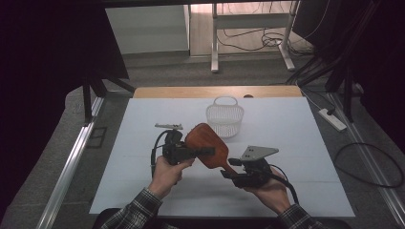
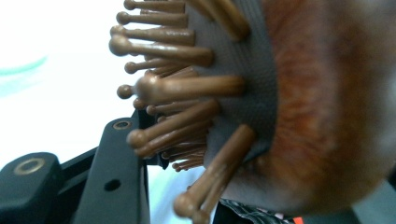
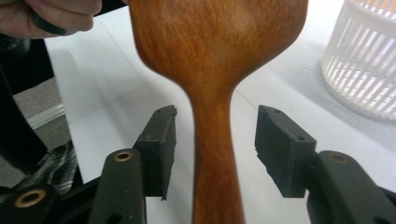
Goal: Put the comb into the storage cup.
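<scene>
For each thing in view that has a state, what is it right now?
Hairbrush: held off the table, bristles toward the left gripper's camera, wooden back up.
Left gripper: shut on the brush head.
Right gripper: open, jaws either side of the handle, not touching it.
Basket: upright on the table, handle up, looks empty.

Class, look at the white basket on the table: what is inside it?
Nothing shows inside the white basket from the high view; its near wall hides part of the bottom. The wooden hairbrush is outside it, held by the left gripper.
</scene>
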A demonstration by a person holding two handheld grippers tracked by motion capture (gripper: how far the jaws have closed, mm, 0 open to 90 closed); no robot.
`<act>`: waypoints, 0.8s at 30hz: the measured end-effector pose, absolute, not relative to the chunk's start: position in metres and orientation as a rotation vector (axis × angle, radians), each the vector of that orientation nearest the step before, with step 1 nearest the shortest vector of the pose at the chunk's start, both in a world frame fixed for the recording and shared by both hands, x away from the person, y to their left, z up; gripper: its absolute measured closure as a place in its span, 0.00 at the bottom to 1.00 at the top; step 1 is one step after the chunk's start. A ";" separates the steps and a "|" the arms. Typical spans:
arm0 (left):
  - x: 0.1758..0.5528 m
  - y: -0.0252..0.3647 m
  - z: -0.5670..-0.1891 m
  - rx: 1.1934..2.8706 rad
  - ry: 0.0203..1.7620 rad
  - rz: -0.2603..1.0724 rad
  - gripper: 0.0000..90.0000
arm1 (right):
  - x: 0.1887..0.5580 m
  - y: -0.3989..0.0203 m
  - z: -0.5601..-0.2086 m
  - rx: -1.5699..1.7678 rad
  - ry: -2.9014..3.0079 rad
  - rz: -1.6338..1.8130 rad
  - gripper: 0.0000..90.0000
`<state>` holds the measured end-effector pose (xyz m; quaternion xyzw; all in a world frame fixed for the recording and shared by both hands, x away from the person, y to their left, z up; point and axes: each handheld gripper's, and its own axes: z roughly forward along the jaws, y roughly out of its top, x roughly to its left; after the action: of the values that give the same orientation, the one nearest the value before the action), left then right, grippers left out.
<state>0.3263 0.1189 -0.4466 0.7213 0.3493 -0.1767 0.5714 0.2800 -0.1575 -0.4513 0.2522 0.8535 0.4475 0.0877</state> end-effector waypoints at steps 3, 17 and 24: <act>0.325 0.120 -0.443 1.705 0.819 -0.379 0.59 | 0.282 -0.158 -0.450 0.760 2.562 1.338 0.43; 0.323 0.127 -0.434 1.740 0.825 -0.270 0.58 | 0.284 -0.171 -0.446 0.784 2.533 1.395 0.20; 0.325 0.129 -0.430 1.756 0.832 -0.240 0.58 | 0.288 -0.181 -0.447 0.838 2.523 1.368 0.16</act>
<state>0.3254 0.1290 -0.4302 0.7443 0.3526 -0.1016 0.5579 0.2881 -0.1814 -0.4466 0.2795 0.8414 0.4563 0.0756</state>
